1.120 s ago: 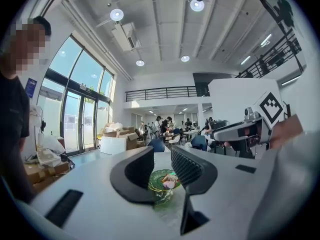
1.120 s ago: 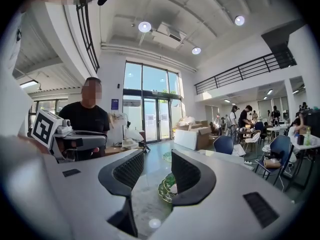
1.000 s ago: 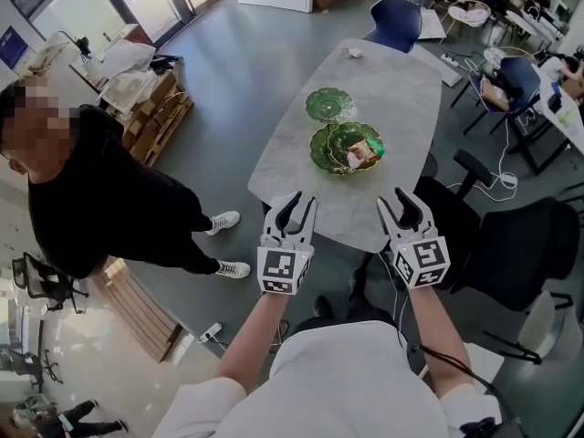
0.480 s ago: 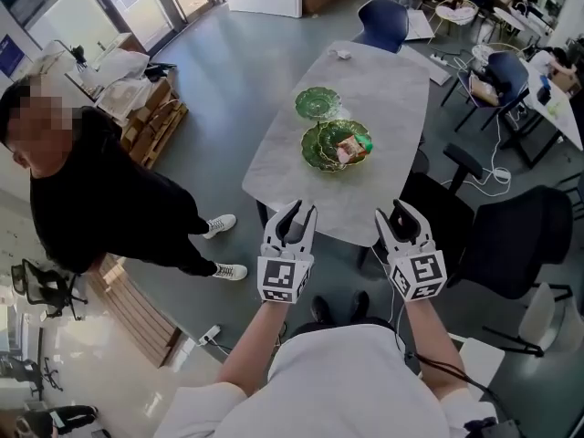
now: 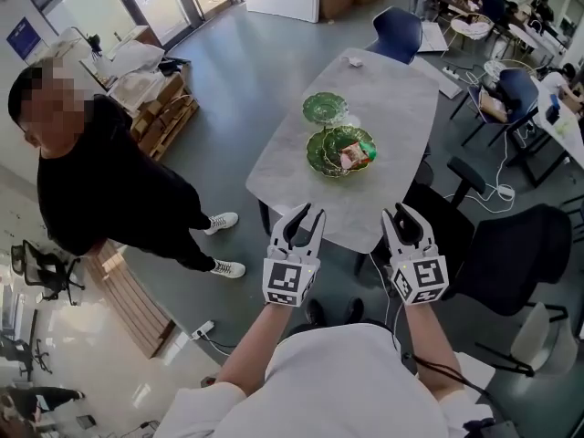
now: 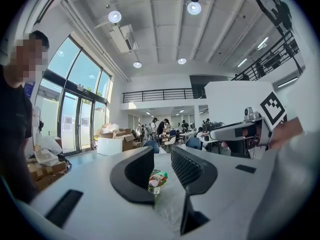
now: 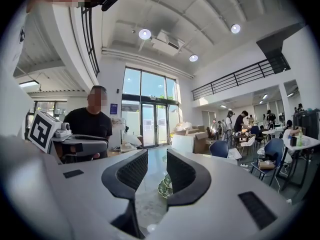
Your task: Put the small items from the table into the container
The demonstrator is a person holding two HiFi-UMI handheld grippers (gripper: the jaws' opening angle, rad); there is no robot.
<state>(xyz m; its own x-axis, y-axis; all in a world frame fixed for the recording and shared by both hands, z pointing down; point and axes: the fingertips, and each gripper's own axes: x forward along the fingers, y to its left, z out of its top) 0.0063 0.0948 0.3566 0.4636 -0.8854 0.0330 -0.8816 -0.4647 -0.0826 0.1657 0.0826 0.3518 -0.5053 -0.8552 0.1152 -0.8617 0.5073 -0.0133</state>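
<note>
A grey marble table (image 5: 388,99) carries two green glass dishes. The nearer dish (image 5: 330,144) holds small packeted items (image 5: 353,156); the farther dish (image 5: 326,108) looks empty. A small white item (image 5: 355,61) lies at the table's far end. Both grippers hover short of the table's near edge, side by side and pointing level at it. My left gripper (image 5: 307,219) is open with nothing between its jaws; in the left gripper view (image 6: 163,160) the packets (image 6: 157,178) show beyond the gap. My right gripper (image 5: 408,219) has its jaws closing on nothing.
A person in black (image 5: 100,190) stands left of the table. A blue chair (image 5: 397,26) sits at the far end, and a black office chair (image 5: 511,254) stands at the right near my right gripper. Boxes and desks fill the background.
Both grippers have edged forward toward the table and slightly up. The right gripper's jaws have narrowed. The left jaws keep the same gap.
</note>
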